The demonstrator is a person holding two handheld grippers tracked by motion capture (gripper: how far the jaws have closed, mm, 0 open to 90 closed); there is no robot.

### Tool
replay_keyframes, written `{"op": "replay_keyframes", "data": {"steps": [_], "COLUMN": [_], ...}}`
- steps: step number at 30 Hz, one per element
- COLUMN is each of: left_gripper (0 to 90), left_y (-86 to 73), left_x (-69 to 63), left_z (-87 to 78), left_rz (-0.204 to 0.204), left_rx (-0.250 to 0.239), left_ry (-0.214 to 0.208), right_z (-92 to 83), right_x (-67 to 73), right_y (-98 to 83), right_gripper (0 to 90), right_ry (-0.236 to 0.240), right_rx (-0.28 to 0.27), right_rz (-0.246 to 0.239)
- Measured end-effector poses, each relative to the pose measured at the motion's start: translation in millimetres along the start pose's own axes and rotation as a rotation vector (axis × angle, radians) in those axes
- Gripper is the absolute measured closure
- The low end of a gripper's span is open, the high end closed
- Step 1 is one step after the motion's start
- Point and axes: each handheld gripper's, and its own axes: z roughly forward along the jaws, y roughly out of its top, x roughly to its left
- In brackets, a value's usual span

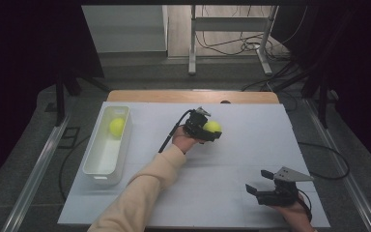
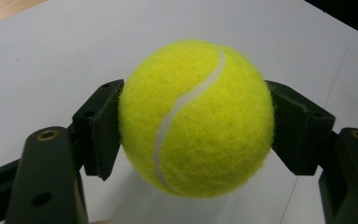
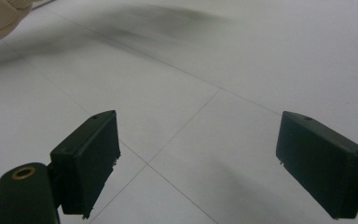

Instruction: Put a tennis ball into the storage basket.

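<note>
A yellow tennis ball (image 1: 213,126) sits between the jaws of my left gripper (image 1: 209,130) near the middle of the white table, a little above its surface. In the left gripper view the ball (image 2: 196,119) is pressed on both sides by the black pads (image 2: 101,126), so this gripper is shut on it. A second yellow tennis ball (image 1: 117,126) lies at the far end of the white bin (image 1: 99,169) on the left. My right gripper (image 1: 260,182) rests near the front right of the table, its jaws (image 3: 196,163) wide open with nothing between them.
The white table top (image 1: 251,145) has a wooden edge at the back (image 1: 193,95). A cream sleeve (image 1: 140,193) reaches in from the bottom. Beyond the table stand metal desk legs (image 1: 192,43) with loose cables on the floor.
</note>
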Motion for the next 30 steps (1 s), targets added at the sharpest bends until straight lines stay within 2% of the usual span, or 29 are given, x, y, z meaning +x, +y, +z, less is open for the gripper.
{"op": "replay_keyframes", "data": {"steps": [30], "left_gripper": [27.4], "left_y": [-11.4], "left_x": [-1.1], "left_z": [-26.5], "left_rz": [0.011], "left_rx": [-0.063], "left_ry": [0.004], "right_z": [0.8], "right_x": [0.7], "right_y": [0.2], "right_gripper": [13.5], "right_ry": [-0.002], "right_rx": [0.003], "right_rz": [-0.002]}}
